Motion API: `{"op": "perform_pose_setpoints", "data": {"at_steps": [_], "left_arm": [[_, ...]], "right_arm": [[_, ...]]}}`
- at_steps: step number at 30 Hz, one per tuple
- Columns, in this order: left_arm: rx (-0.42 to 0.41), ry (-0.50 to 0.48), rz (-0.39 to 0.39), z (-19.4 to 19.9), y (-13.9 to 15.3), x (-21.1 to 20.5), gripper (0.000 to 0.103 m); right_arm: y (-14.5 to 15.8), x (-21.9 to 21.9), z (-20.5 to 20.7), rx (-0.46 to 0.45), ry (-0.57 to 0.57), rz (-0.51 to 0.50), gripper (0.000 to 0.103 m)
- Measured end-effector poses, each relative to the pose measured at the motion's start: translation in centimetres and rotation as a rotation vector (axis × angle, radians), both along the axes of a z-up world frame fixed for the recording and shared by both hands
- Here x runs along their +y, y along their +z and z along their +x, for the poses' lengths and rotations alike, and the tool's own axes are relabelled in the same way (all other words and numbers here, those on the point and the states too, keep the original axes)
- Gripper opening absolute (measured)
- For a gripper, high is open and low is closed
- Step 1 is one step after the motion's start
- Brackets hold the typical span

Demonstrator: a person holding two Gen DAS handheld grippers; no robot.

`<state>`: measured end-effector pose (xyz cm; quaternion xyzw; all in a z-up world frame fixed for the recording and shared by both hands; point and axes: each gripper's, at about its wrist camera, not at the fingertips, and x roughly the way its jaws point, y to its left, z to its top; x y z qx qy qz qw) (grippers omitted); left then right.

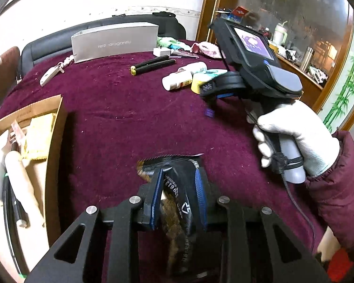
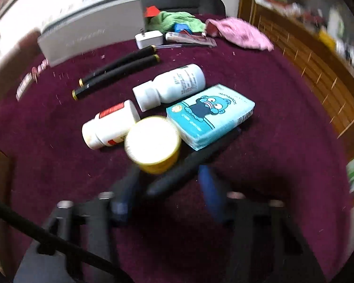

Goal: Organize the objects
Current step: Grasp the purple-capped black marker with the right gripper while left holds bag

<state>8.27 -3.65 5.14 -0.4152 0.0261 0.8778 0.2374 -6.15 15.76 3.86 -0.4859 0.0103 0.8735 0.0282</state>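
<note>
A dark foil packet [image 1: 177, 188] with a serrated top edge is clamped between the blue pads of the left gripper [image 1: 179, 195], just above a maroon cloth [image 1: 120, 118] covering the table. The packet stands upright between the two fingers, its top poking out past their tips.

In the right wrist view, a black pen-like stick [image 2: 191, 162] is seen lying slantwise between the fingers of the right gripper [image 2: 167, 188]. The picture is blurred there, but the fingers are drawn in close around the stick and appear closed on it. The stick's far end reaches under a teal tissue pack [image 2: 212, 115]. Just ahead of the gripper, a yellow tub [image 2: 153, 141] with a pale lid is seen, touching a white bottle [image 2: 108, 127] lying on its side. A second white bottle [image 2: 170, 87] lies behind them, and two black tubes [image 2: 115, 73] lie side by side farther back.

From the left wrist view, the right gripper is seen held by a white-gloved hand [image 1: 295, 139] over the bottles.

At the table's left edge, an open cardboard box [image 1: 52, 141] is seen. Inside it lie a yellow packet [image 1: 39, 136], a cream-coloured handle [image 1: 18, 176] and some dark, thin items that cannot be made out. A grey box [image 1: 113, 41] stands at the far side of the table.
</note>
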Motion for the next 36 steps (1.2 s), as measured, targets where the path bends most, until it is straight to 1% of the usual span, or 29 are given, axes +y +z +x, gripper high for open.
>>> {"op": "perform_pose_setpoints", "data": {"at_steps": [1,2,3,4,6,8,9,10,11,13,14,15,16,17,18,19,20,23,24,26,29,30,31,33,36], "left_arm": [[-0.006,0.002,0.016,0.1,0.1,-0.4,0.03],[-0.017,0.004,0.035,0.1,0.0,-0.7,0.035],[-0.029,0.007,0.053,0.3,-0.1,-1.0,0.039],[-0.04,0.009,0.064,0.4,-0.2,-1.1,0.045],[-0.073,0.007,0.089,0.6,-0.6,-1.0,0.046],[-0.087,-0.005,0.112,0.8,-0.7,-0.7,0.048],[-0.085,-0.002,0.095,1.0,-0.9,-0.3,0.051],[-0.08,0.004,0.074,1.0,-1.0,0.0,0.056],[-0.076,0.012,0.047,1.0,-1.2,0.4,0.059],[-0.068,0.025,-0.053,0.8,-2.0,1.8,0.059],[-0.069,0.026,-0.107,0.7,-2.4,2.6,0.061],[-0.06,0.016,-0.179,0.7,-3.0,3.6,0.065],[-0.043,0.001,-0.214,0.8,-3.2,4.3,0.07],[-0.034,0.001,-0.231,0.8,-3.1,4.8,0.071],[-0.044,0.006,-0.228,0.5,-3.2,4.9,0.073],[-0.06,0.015,-0.214,0.2,-3.4,4.7,0.078],[-0.07,0.015,-0.201,-0.2,-3.4,4.5,0.079],[-0.063,0.007,-0.211,-0.4,-3.3,4.8,0.078],[-0.059,0.007,-0.208,-0.3,-3.3,4.7,0.075],[-0.034,0.017,-0.189,-0.1,-2.9,4.2,0.041],[-0.059,0.034,-0.113,-0.5,-2.7,2.9,0.037],[-0.068,0.043,-0.089,-0.6,-2.6,2.4,0.037],[-0.07,0.047,-0.072,-0.7,-2.5,2.1,0.037],[-0.069,0.057,-0.056,-0.7,-2.3,1.4,0.036],[-0.065,0.071,-0.018,-0.4,-1.8,0.3,0.035]], "right_arm": [[0.0,0.4,0.3,-0.014,0.013,-0.01,0.021],[0.0,1.0,0.8,-0.029,0.019,-0.018,0.017],[0.0,1.4,1.3,-0.038,0.019,-0.02,0.013],[0.0,2.1,2.0,-0.048,0.019,-0.032,0.012],[0.0,3.1,3.5,-0.068,0.023,-0.068,0.012],[0.1,4.0,5.2,-0.084,0.029,-0.109,0.013],[0.2,4.2,5.9,-0.088,0.032,-0.121,0.013],[0.2,4.3,6.8,-0.091,0.039,-0.131,0.013],[0.2,4.4,7.4,-0.089,0.048,-0.137,0.013],[0.3,4.2,8.1,-0.082,0.069,-0.125,0.013],[0.3,4.1,8.1,-0.079,0.073,-0.121,0.013],[0.4,4.1,8.2,-0.077,0.071,-0.125,0.014],[0.4,4.2,8.1,-0.078,0.069,-0.144,0.017],[0.5,4.4,7.9,-0.079,0.067,-0.165,0.018],[0.5,4.5,7.8,-0.077,0.063,-0.18,0.02],[0.4,4.5,7.7,-0.072,0.059,-0.186,0.02],[0.4,4.5,7.5,-0.067,0.056,-0.186,0.02],[0.4,3.7,6.8,-0.047,0.063,-0.161,0.027],[0.4,3.4,6.6,-0.043,0.064,-0.143,0.029],[0.3,2.3,6.4,-0.027,0.068,-0.076,0.029],[0.1,1.4,6.6,-0.021,0.074,-0.007,0.029],[0.2,1.3,6.6,-0.024,0.076,-0.002,0.024],[0.2,1.4,6.6,-0.028,0.077,-0.005,0.013],[0.3,1.7,6.7,-0.032,0.08,-0.033,0.012],[0.4,2.4,7.1,-0.032,0.076,-0.12,0.012]]}}
